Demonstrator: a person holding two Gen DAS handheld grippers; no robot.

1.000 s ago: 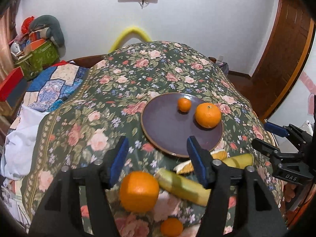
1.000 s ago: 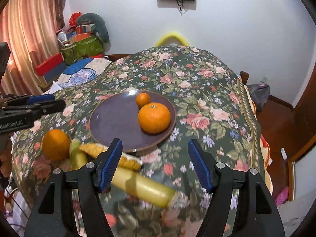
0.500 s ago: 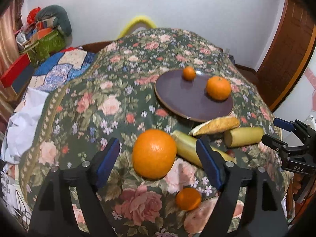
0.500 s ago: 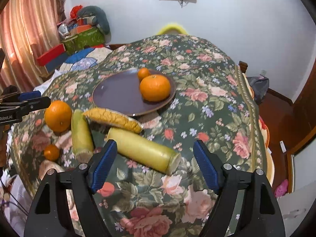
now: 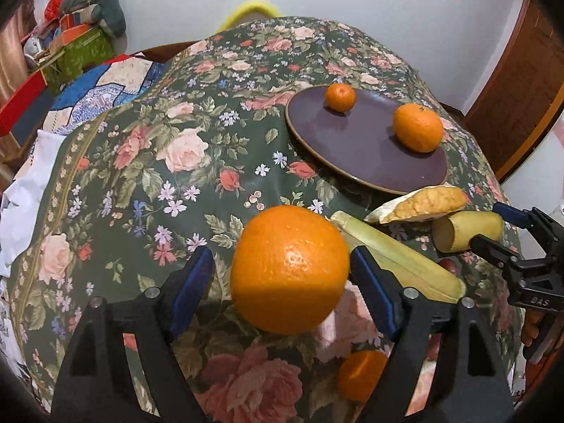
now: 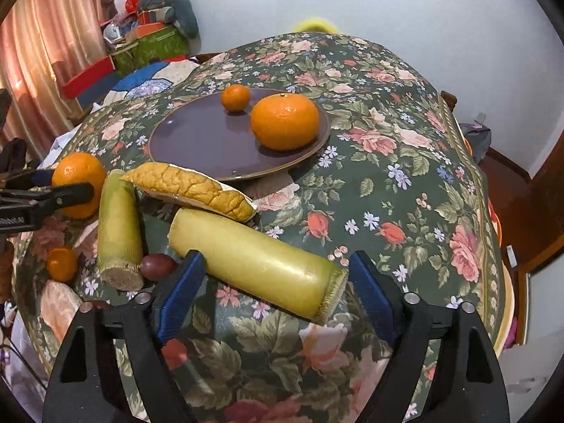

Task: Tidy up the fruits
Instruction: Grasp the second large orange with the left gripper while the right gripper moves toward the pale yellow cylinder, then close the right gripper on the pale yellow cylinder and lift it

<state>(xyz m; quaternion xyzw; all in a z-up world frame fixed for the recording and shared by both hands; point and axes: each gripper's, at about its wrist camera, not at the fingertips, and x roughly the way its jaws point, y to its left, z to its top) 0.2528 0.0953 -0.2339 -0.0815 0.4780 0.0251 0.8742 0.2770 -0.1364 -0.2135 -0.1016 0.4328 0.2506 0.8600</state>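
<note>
Starting at the left: left claw released, jaws just spread wider, straddling the big round glossy orange on the floral-cloth surface. Sitting dead centre in the gap and a touch toward the right-hand pad, with clear daylight on the left-hand side; no squeeze yet. Being round, no long axis to line up, so probably only a straight close needed. Beyond it and up to the right in the left wrist view, the dark purple round plate, already carrying two smaller oranges, likely the drop-off. Moving right: right claw likewise released, jaws just opened further, poised over the pale yellow-green smooth cylindrical stalk. Lying flat on the surface, long axis slanting from upper left to lower right in the right wrist view, nearly along the line between the two pads rather than across it; near end past the left-hand pad, cut end just short of the right-hand pad. Closing as aimed would seem to pinch it end to end, so a turn of the wrist to take it across its girth looks the wiser course. Plate straight ahead, well within reach of either hand, nearer the right.
</note>
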